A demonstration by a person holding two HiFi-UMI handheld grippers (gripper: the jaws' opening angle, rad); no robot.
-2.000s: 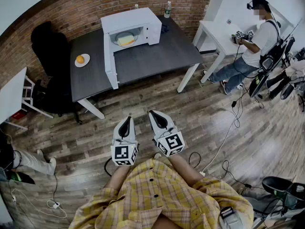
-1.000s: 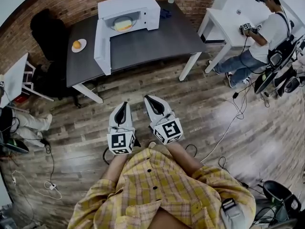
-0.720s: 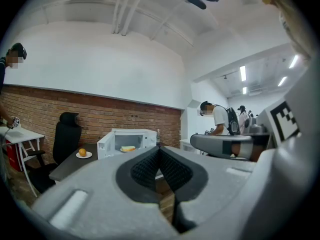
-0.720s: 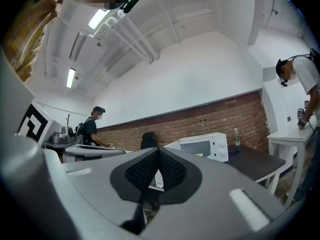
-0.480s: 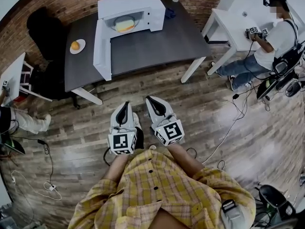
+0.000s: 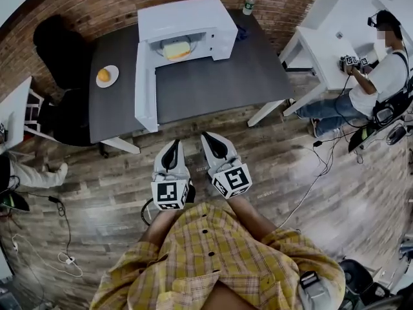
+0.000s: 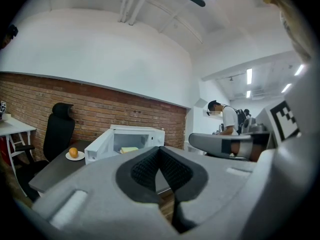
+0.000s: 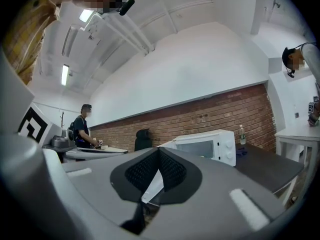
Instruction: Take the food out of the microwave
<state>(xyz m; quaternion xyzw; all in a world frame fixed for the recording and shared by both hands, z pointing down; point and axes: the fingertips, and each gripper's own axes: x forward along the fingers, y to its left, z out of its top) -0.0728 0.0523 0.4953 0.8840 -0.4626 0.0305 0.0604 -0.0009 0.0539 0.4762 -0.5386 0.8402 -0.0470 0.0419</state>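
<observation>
A white microwave (image 6: 187, 28) stands at the back of a dark grey table (image 6: 219, 76), its door (image 6: 145, 86) swung wide open toward me. Inside sits a plate of yellow food (image 6: 176, 49), also seen in the left gripper view as a yellow slab (image 7: 128, 149). My left gripper (image 6: 171, 154) and right gripper (image 6: 213, 144) hang side by side over the wooden floor, well short of the table. Both have their jaws pressed together with nothing between them. The right gripper view shows the microwave (image 8: 210, 146) from its closed side.
A small white plate with an orange (image 6: 106, 76) lies at the table's left end. A black office chair (image 6: 61, 53) stands left of the table. A water bottle (image 6: 248, 4) is behind the microwave. A person (image 6: 387, 70) works at a white table on the right. Cables (image 6: 316, 166) trail across the floor.
The view has shifted as I step about; the table and microwave sit slightly lower and nearer in frame. Both grippers stay shut and side by side.
</observation>
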